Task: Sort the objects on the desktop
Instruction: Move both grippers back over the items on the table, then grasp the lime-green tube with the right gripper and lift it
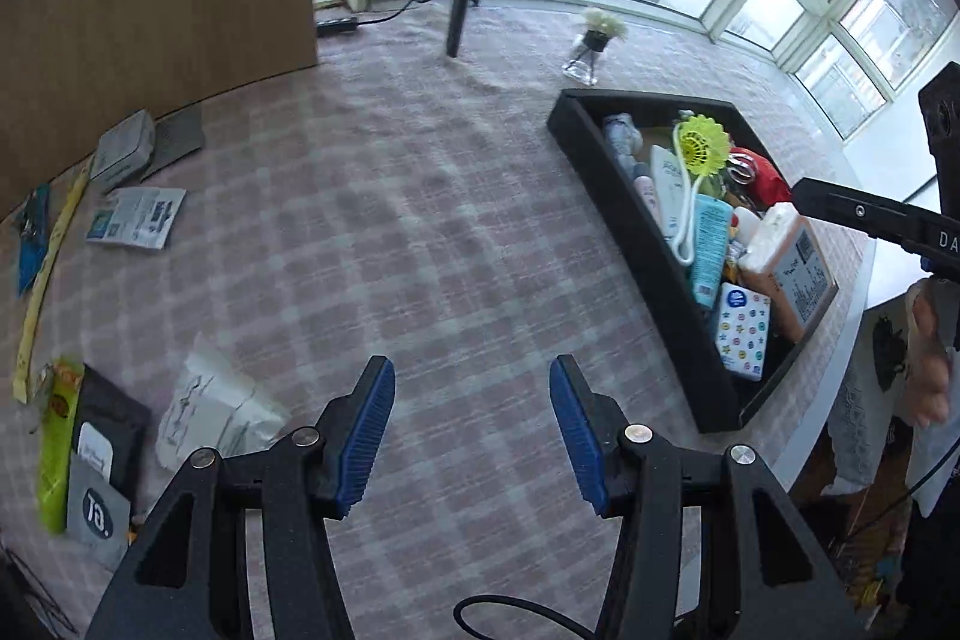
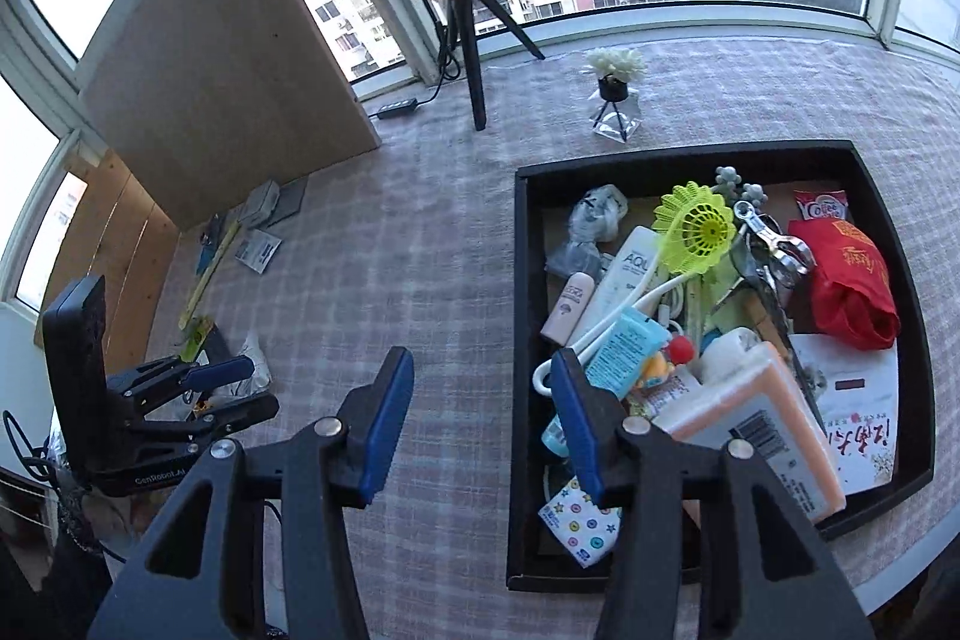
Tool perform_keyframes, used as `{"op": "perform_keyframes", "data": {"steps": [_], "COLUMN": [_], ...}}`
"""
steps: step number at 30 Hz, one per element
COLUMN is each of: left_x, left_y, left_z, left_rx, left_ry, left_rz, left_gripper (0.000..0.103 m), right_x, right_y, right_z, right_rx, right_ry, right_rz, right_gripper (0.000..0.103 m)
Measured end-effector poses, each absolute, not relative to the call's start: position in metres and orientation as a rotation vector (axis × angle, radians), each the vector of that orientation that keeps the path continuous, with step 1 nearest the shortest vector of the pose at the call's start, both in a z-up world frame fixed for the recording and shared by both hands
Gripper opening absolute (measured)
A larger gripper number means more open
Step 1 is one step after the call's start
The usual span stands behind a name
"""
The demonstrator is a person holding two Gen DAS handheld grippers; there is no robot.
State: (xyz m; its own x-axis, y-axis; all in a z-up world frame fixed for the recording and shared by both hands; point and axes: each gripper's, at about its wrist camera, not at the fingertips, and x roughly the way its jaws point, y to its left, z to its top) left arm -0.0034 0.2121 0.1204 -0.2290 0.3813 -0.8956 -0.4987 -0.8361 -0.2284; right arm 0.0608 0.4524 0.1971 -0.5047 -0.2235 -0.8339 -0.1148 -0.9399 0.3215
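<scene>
Landmark: the black tray [image 2: 521,340] sat on the checked tablecloth [image 2: 420,250], and everything here was placed against it.
Grippers, count: two. The left gripper [image 1: 472,424] hovered over bare cloth well left of the tray, blue pads apart, nothing between them. The right gripper [image 2: 482,418] hung at the tray's near-left wall, pads apart too, nothing clamped.
Tray contents, tubes and bottles: one white AQUA tube [image 2: 624,268], one small pink-beige tube [image 2: 567,307], one light-blue tube [image 2: 624,346], all in the tray's left half.
Tray contents, fan: one yellow-green hand fan [image 2: 699,229] on a white handle, lying across the tubes near the tray's middle.
Tray contents, packs: one orange tissue pack [image 2: 762,424] near the tray's front, one star-and-smiley tissue packet [image 2: 579,523] in the front-left corner.
Tray contents, right side: one red bag [image 2: 852,280], one Coffee sachet [image 2: 822,207] behind it, one printed card [image 2: 858,418] in front of it.
Tray contents, rest: a crumpled clear plastic bag [image 2: 591,220] at the back-left, a metal clip [image 2: 774,244] mid-tray; smaller bits underneath were too tangled to count.
Still outside the tray: far to its left, one crumpled white bag [image 1: 204,400], one lime-green packet [image 1: 57,436], one dark pouch [image 1: 111,418], one grey TG sachet [image 1: 96,517], one printed sachet [image 1: 138,217], one small grey box [image 1: 123,148], one yellow strip [image 1: 51,268].
Behind the tray: one small vase of white flowers [image 2: 615,94] and one ring-light tripod [image 2: 468,40].
</scene>
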Motion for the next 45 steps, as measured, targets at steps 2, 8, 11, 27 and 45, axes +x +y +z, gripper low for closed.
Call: {"op": "perform_keyframes", "data": {"steps": [2, 8, 11, 27, 45], "left_x": [-0.007, -0.014, -0.018, -0.039, -0.068], "left_y": [0.176, 0.072, 0.026, -0.080, -0.097], "left_z": [0.112, 0.090, 0.084, 0.066, 0.031], "left_rx": [-1.536, -1.691, -1.741, -1.830, -1.881], "left_ry": [0.113, -0.046, -0.087, -0.308, -0.192], "left_rz": [2.152, 2.305, 2.387, 2.505, 2.405], "left_gripper": [0.051, 0.051, 0.051, 0.052, 0.047], "right_x": [0.051, 0.022, 0.010, -0.038, -0.109], "right_y": [0.434, 0.377, 0.345, 0.187, 0.048], "right_z": [0.193, 0.180, 0.173, 0.156, 0.113], "right_rx": [1.533, 1.564, 1.570, 1.555, 1.658], "right_ry": [-0.487, -0.370, -0.299, -0.103, -0.132], "right_rz": [-2.572, -2.444, -2.377, -2.078, -1.865], "right_gripper": [0.047, 0.047, 0.048, 0.050, 0.040]}}
